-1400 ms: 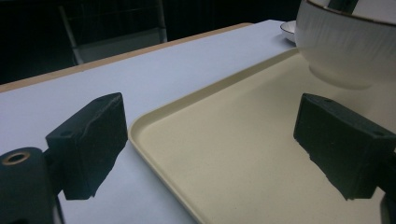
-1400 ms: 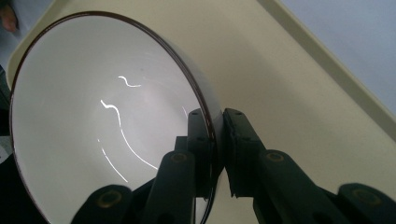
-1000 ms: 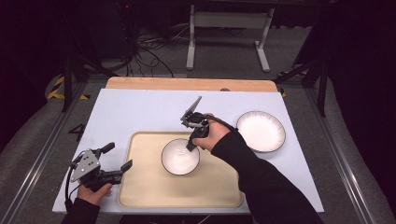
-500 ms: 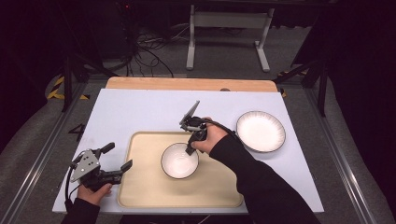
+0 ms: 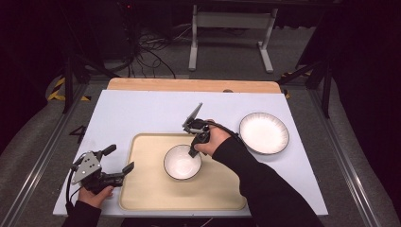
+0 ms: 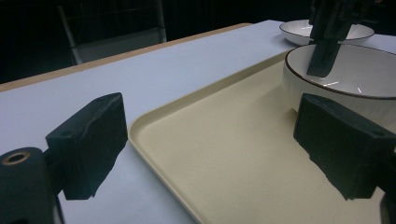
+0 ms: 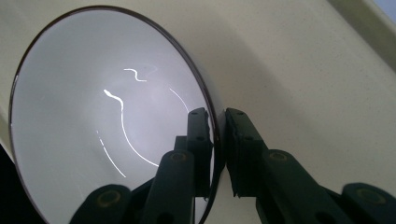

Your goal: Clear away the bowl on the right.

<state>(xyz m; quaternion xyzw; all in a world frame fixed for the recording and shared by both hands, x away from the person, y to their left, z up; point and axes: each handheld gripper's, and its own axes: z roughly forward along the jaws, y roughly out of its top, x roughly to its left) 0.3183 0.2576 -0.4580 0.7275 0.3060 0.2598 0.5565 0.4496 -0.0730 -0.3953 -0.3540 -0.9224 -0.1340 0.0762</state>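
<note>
A white bowl (image 5: 182, 162) with a dark rim sits on the beige tray (image 5: 151, 194) near its middle. My right gripper (image 5: 193, 152) is shut on the bowl's rim at its right side. In the right gripper view one jaw lies inside the bowl (image 7: 93, 116) and the other outside, pinching the rim, right gripper (image 7: 218, 130). My left gripper (image 5: 119, 161) rests open at the tray's left edge. In the left gripper view its jaws stand wide apart over the tray (image 6: 224, 154), left gripper (image 6: 215, 140), with the bowl (image 6: 355, 79) ahead at right.
A white plate (image 5: 264, 132) with a dark rim lies on the pale blue table top (image 5: 137, 111) to the right of the tray. A wooden strip (image 5: 189, 85) runs along the far edge. Dark floor, cables and a stand lie beyond.
The right gripper and the bowl have shifted slightly toward the near side of the tray. The left gripper has stayed put.
</note>
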